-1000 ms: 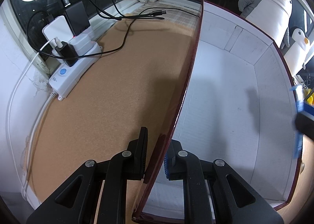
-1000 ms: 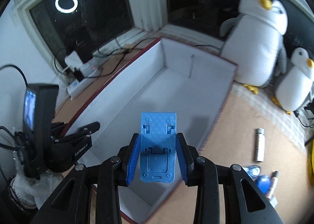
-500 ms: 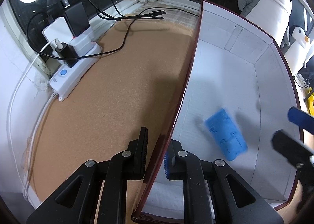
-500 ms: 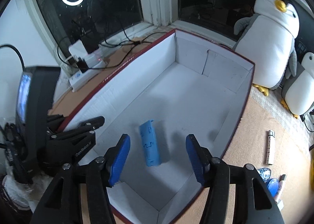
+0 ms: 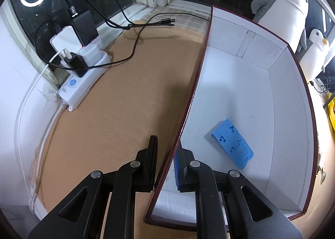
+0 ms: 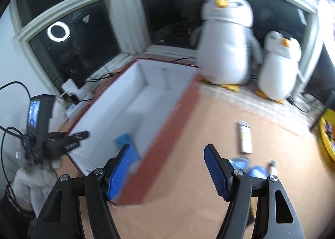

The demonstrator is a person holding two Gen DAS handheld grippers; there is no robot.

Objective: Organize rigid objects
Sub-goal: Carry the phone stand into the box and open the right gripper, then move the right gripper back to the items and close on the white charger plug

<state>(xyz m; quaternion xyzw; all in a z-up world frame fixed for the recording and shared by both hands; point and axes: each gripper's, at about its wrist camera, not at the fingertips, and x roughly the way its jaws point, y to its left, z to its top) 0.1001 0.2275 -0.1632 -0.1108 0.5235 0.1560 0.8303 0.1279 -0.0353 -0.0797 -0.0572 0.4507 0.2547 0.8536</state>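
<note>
Currently the left claw (image 5: pixel 166 168) is clamped on the near wall of the box (image 5: pixel 240 84). Right claw (image 6: pixel 167 173) is opening, nothing between its pads, above the table (image 6: pixel 209 134). Blue stand (image 5: pixel 231 143) lies flat on the box floor.

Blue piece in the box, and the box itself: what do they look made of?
Blue piece: looks like rigid moulded plastic, matte, with crisp cut-out slots. Box: probably cardboard, matte white inside with folded flap seams, glossy dark-red outer face and thin wall edges.
</note>
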